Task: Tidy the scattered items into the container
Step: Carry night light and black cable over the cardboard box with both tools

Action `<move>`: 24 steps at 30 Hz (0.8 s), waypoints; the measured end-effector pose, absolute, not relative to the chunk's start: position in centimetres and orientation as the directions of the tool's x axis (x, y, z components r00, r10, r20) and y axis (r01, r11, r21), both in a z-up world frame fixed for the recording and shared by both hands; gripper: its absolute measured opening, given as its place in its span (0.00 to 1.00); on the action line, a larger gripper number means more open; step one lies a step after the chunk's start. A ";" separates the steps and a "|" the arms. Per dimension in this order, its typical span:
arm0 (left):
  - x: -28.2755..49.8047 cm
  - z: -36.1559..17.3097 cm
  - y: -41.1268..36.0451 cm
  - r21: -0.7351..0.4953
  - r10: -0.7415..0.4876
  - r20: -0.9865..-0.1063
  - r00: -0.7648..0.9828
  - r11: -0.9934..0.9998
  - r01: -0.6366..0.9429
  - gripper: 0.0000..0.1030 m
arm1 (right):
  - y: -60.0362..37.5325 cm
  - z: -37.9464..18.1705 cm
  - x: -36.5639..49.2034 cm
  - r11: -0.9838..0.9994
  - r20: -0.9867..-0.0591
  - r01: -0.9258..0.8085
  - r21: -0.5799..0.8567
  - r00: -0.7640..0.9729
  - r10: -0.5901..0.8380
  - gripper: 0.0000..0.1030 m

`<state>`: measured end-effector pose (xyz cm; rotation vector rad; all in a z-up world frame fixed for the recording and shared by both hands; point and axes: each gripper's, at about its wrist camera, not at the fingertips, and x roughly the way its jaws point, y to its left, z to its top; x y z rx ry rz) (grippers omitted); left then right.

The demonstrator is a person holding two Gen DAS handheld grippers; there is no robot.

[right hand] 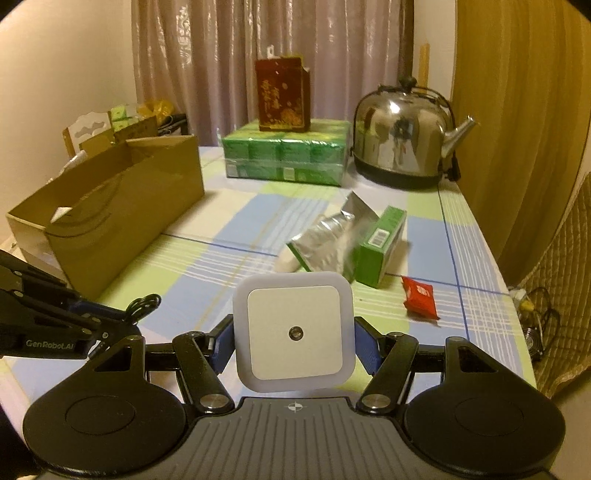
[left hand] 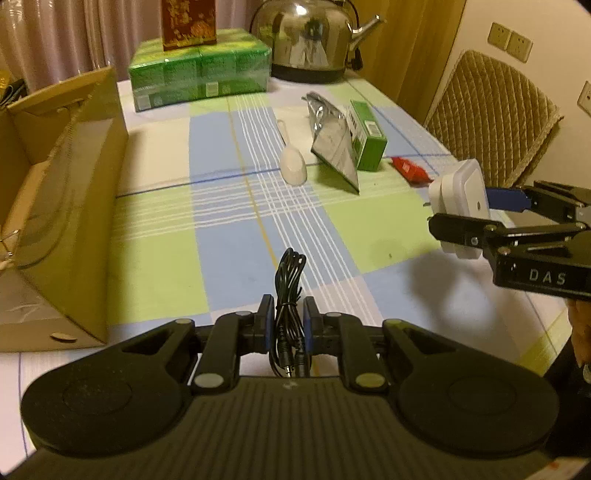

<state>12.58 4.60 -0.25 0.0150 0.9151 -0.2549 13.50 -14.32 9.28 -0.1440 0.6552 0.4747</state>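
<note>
**Both grippers hold items above a checked tabletop**

The left gripper [left hand: 289,325] is closed tightly on a bundled black cable [left hand: 289,295]. The coil stands upright between the blue pads, its loops rising above the fingers and its two plug ends hanging below them. The cable is lifted clear of the tabletop [left hand: 229,229], which is covered with a cloth checked in green, blue and white.

The right gripper [right hand: 294,341] is about half open and clamped on a square white night light [right hand: 294,332]. The blue pads press on its left and right sides, and its flat face with a small round sensor faces the camera. In the left wrist view the same night light [left hand: 461,192] is held in the air over the right edge of the tabletop.

A brown cardboard box [left hand: 66,206], open at the top, sits along the left edge of the tabletop. Near the middle lie a white spoon [left hand: 293,166], a silver foil pouch [left hand: 334,147] and a small green box [left hand: 367,136]; the pouch leans against the green box, and the spoon lies just beside the pouch. A red packet [left hand: 410,170] lies near the right edge, apart from them.

At the far edge stand a pack of green boxes [left hand: 199,70] with a dark red box [left hand: 188,22] on top, and a shiny steel kettle [left hand: 310,37] beside them. A chair with a woven cushion [left hand: 495,110] stands past the right edge.
</note>
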 end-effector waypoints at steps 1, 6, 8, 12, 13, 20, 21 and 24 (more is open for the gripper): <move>12.3 0.1 4.7 -0.096 -0.212 -0.781 0.588 0.970 0.223 0.12 | -14.1 9.6 13.2 0.882 -0.614 -0.470 0.016 0.692 0.380 0.61; 11.0 1.8 5.5 -0.089 -0.208 -0.762 0.613 0.972 0.219 0.12 | -13.1 11.1 12.0 0.873 -0.593 -0.487 0.010 0.700 0.397 0.61; 10.5 2.5 5.9 -0.086 -0.206 -0.753 0.625 0.973 0.216 0.12 | -12.7 11.7 11.6 0.869 -0.585 -0.495 0.006 0.703 0.404 0.61; 9.6 3.7 6.9 -0.084 -0.199 -0.735 0.648 0.975 0.205 0.12 | -11.7 12.5 11.0 0.860 -0.572 -0.511 -0.002 0.706 0.418 0.61; 9.4 4.0 7.1 -0.083 -0.198 -0.731 0.653 0.976 0.202 0.12 | -11.5 12.7 10.7 0.857 -0.569 -0.516 -0.005 0.706 0.421 0.61; 8.0 5.9 9.3 -0.072 -0.179 -0.709 0.682 0.981 0.183 0.12 | -9.3 13.9 10.1 0.834 -0.549 -0.551 -0.019 0.703 0.452 0.61; 7.9 6.1 9.7 -0.070 -0.175 -0.706 0.686 0.981 0.179 0.12 | -8.9 14.0 10.1 0.831 -0.546 -0.557 -0.020 0.702 0.457 0.61; 7.5 6.7 10.8 -0.064 -0.164 -0.698 0.697 0.984 0.168 0.12 | -7.7 14.3 10.2 0.818 -0.538 -0.575 -0.024 0.697 0.474 0.61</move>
